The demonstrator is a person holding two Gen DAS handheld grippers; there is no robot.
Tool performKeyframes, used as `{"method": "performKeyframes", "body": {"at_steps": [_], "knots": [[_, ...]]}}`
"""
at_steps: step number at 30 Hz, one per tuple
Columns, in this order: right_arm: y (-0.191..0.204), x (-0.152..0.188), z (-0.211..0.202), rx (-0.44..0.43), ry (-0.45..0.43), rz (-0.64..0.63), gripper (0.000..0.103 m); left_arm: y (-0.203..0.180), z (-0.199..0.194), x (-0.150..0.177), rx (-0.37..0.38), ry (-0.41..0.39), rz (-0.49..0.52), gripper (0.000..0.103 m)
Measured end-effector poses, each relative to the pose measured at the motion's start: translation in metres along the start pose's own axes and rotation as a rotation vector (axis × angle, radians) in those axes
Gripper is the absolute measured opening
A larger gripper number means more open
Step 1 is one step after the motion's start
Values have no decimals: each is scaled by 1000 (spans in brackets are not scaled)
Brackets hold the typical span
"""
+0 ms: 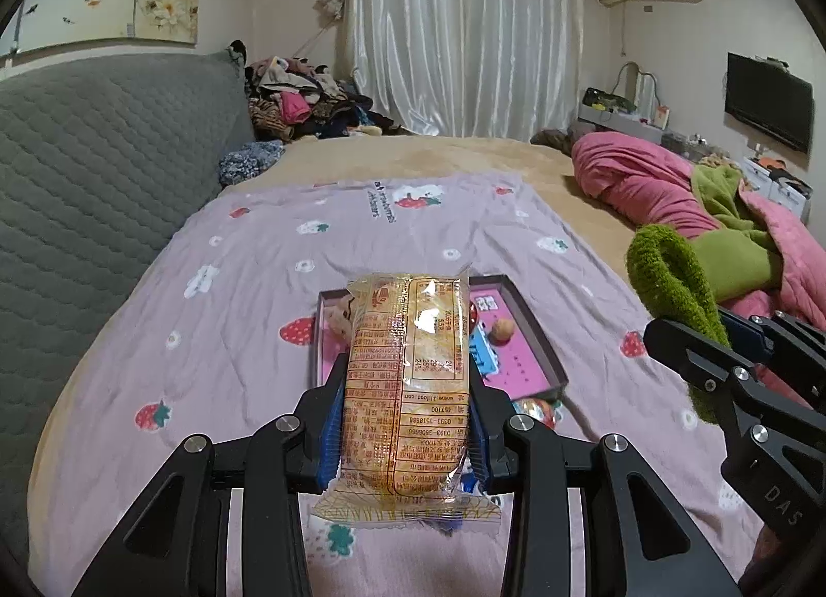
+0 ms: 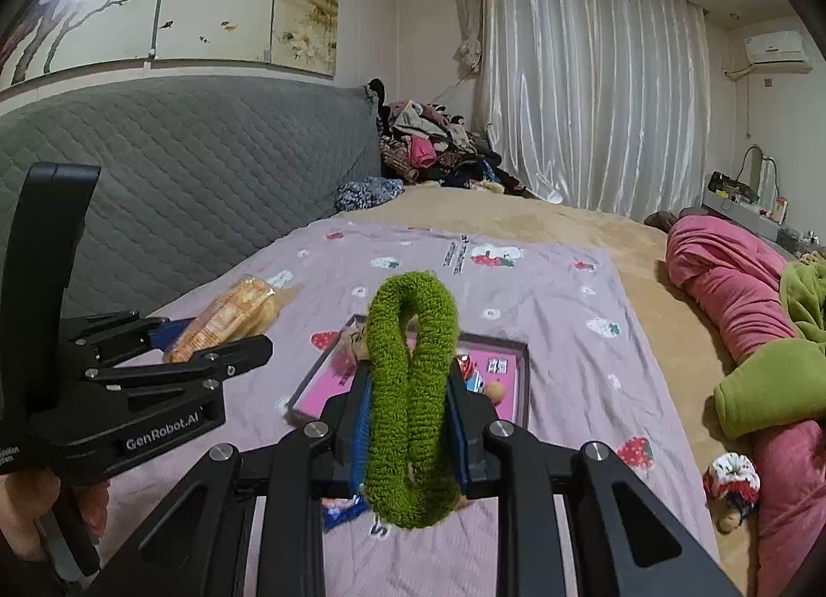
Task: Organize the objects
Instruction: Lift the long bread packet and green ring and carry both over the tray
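Bedside left claw (image 2: 206, 339): "GenRobot.AI"

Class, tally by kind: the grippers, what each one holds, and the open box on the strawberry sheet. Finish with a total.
Grippers: 2 (left gripper, right gripper)
Snack packet: 1
Green terry loop: 1
Open box: 1
Total: 5

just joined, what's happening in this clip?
A person is tidying items on a bed, one hand-held gripper per hand. The left hand-held gripper is clamped on a wrapped snack pack; the right hand-held gripper is shut on a green fuzzy scrunchie. Both hang above the pink-lined box on the strawberry-print sheet, which already holds a few small items.
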State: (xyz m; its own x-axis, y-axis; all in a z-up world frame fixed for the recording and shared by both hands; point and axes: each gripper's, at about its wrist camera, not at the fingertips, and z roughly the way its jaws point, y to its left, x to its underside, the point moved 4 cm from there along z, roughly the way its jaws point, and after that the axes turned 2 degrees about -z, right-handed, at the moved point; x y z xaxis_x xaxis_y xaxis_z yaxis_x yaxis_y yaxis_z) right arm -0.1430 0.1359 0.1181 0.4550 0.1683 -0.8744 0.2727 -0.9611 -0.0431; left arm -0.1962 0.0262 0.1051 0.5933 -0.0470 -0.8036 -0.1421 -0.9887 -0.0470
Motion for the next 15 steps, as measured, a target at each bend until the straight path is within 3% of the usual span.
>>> {"method": "performKeyframes", "body": {"at_steps": [15], "knots": [[-20,-27,61,2,-56,28,26,21,79,-21,-1,-12,-36,40]]}}
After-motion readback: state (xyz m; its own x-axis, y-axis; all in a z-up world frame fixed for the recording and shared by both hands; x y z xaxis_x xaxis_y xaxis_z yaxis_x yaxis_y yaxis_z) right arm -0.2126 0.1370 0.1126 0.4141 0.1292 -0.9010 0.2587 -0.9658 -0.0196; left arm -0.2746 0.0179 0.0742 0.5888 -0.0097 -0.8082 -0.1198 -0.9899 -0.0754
